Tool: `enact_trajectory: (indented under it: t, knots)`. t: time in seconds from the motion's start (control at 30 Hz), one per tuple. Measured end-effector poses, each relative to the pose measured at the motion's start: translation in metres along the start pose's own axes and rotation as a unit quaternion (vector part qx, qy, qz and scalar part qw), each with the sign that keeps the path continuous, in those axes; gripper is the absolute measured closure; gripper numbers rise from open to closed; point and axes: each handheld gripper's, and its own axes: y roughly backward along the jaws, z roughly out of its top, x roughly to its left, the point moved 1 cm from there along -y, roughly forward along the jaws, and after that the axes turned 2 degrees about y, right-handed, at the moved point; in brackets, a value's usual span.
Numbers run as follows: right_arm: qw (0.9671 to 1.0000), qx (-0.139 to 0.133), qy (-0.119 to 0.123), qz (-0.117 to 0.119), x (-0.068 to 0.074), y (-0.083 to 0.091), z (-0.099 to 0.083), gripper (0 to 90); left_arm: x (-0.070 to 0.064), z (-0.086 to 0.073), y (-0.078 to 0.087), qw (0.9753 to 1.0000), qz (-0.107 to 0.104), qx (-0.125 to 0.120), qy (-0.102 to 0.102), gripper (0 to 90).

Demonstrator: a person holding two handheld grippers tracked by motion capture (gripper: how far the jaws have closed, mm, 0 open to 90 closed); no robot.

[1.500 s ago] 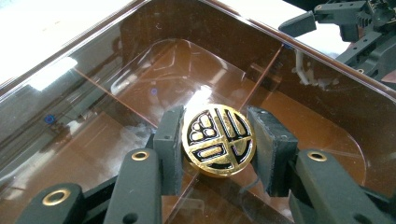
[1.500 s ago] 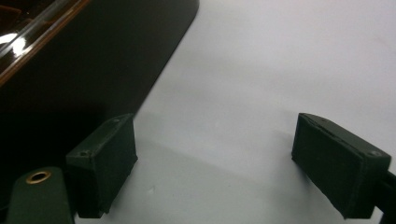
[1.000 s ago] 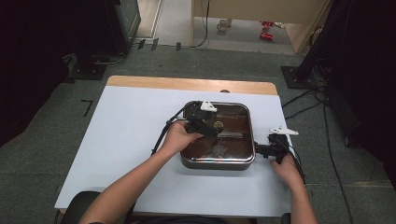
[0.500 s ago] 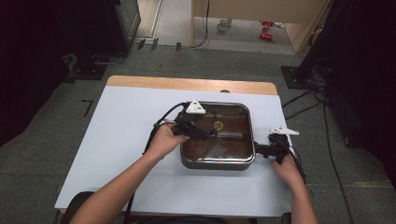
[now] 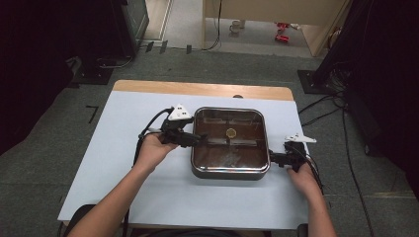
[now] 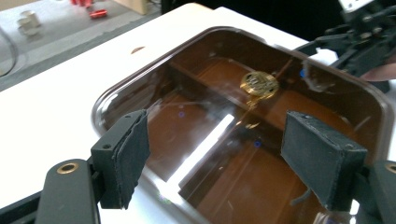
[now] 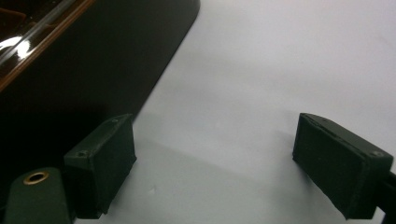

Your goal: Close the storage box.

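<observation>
square glass-lidded pan (image 5: pixel 230 142) sat mid-tabletop toward the far edge, looking heavy, rigid and slick; left gripper (image 5: pixel 193 139) and right gripper (image 5: pixel 271 159) gaped empty at its opposite sides, best gripped by the rim.

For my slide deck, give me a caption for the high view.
Two hand-held grippers, left and right, flank a square pan on a white table.

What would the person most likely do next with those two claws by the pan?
Probably close both claws on the pan's sides. The left claw hangs open over its left rim, the right claw sits open by its right wall, and neither holds anything, which looks like readying a two-handed lift.
</observation>
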Motion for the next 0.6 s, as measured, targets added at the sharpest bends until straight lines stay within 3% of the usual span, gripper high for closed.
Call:
enact_trajectory:
  t: [0.3,0.5,0.6]
  knots:
    - [1.0000,0.000,-0.001,0.002,0.000,0.000,0.000,12.6,0.028,-0.024,0.017,0.9991,0.034,-0.006,0.023,22.9]
    - [1.0000,-0.001,-0.001,0.002,0.000,0.000,0.000,12.6,0.038,-0.043,0.018,0.9985,0.055,0.000,0.008,23.0]
    - [0.9996,-0.007,-0.019,0.017,-0.004,0.002,0.000,12.6,0.043,-0.052,0.018,0.9982,0.057,0.009,0.016,23.0]
